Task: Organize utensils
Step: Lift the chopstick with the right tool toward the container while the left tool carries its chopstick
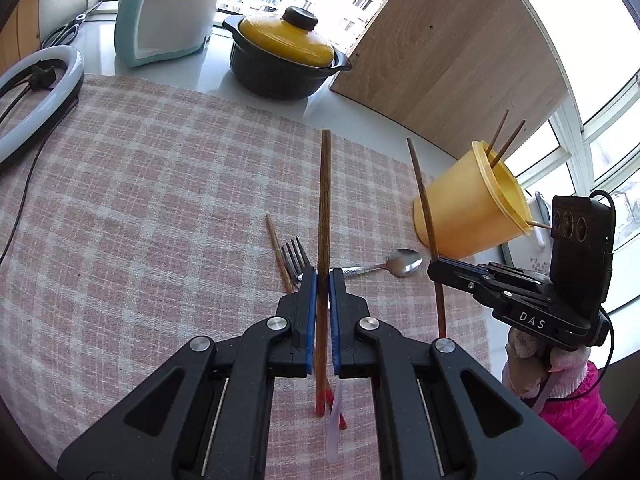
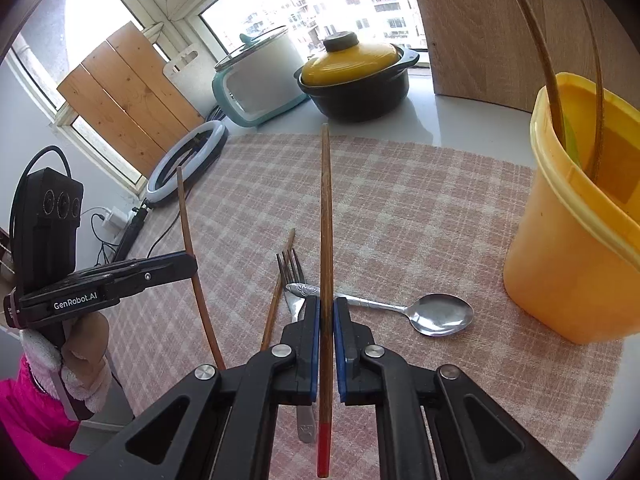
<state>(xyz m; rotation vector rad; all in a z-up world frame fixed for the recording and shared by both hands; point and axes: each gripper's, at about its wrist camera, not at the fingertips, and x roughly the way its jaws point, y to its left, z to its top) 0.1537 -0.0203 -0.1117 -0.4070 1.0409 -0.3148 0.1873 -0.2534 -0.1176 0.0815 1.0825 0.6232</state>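
A slim wooden chopstick (image 1: 323, 216) is clamped in the narrow left gripper (image 1: 323, 276), and a red-tipped one (image 2: 326, 240) in the right gripper (image 2: 327, 304); the carrying step is judged under way. Just beyond the tongs, a steel fork (image 2: 294, 276), glossy spoon (image 2: 438, 314) and loose chopstick (image 2: 280, 280) lie on checked cloth (image 2: 400, 200). Next, tilting into the smooth yellow plastic cup (image 2: 572, 272), right of them, is called for

Two readable marks, both on my own tools. "DAS" in white capitals sits on the black body of my right gripper (image 1: 434, 266), at about 4 o'clock in the left wrist view. "GenRobot.AI" in white is on the black side of my left gripper (image 2: 192, 266), at about 8 o'clock in the right wrist view. Nothing else legible.
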